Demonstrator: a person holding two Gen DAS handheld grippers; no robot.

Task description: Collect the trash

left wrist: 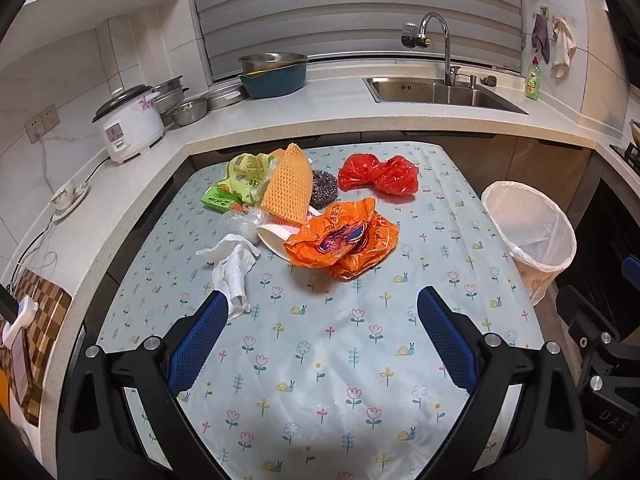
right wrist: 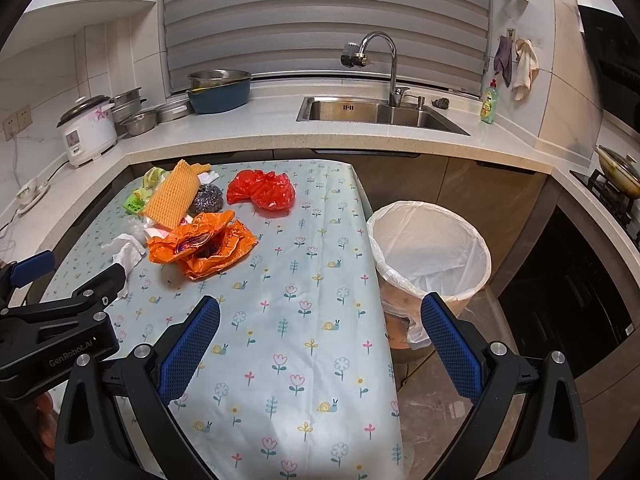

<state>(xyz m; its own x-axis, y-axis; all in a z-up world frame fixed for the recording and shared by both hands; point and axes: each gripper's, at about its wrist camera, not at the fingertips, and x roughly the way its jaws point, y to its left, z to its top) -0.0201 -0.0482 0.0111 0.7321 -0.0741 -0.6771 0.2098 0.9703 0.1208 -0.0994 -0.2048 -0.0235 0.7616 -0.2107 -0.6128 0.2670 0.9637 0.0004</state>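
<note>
1. A rice cooker point(left wrist: 130, 122) and stacked metal pans sit on the kitchen counter at far left, well apart from the litter.
2. The left claw point(left wrist: 322, 306) hovers low over the flowered surface point(left wrist: 320, 360), spread wide and holding nothing; its left finger sits just beside a crumpled white tissue point(left wrist: 232, 268), likely the nearest piece to pick first.
3. The trash lies heaped at the far left of the surface: a green wrapper point(left wrist: 244, 172), a yellow waffle-textured sheet point(left wrist: 288, 188) leaning on a steel scourer point(left wrist: 323, 188), a paper cup point(left wrist: 276, 236) on its side, and an orange plastic bag point(left wrist: 344, 240) in front.
4. A red plastic bag point(left wrist: 378, 178) sits apart, toward the far edge.
5. The right claw point(right wrist: 320, 318) is also wide and empty, poised between the surface edge and the bin.
6. The lined bin point(right wrist: 430, 248) stands on the floor just beside the surface's right edge, seemingly placed so litter can be dropped straight in; nothing has visibly been collected yet.
</note>
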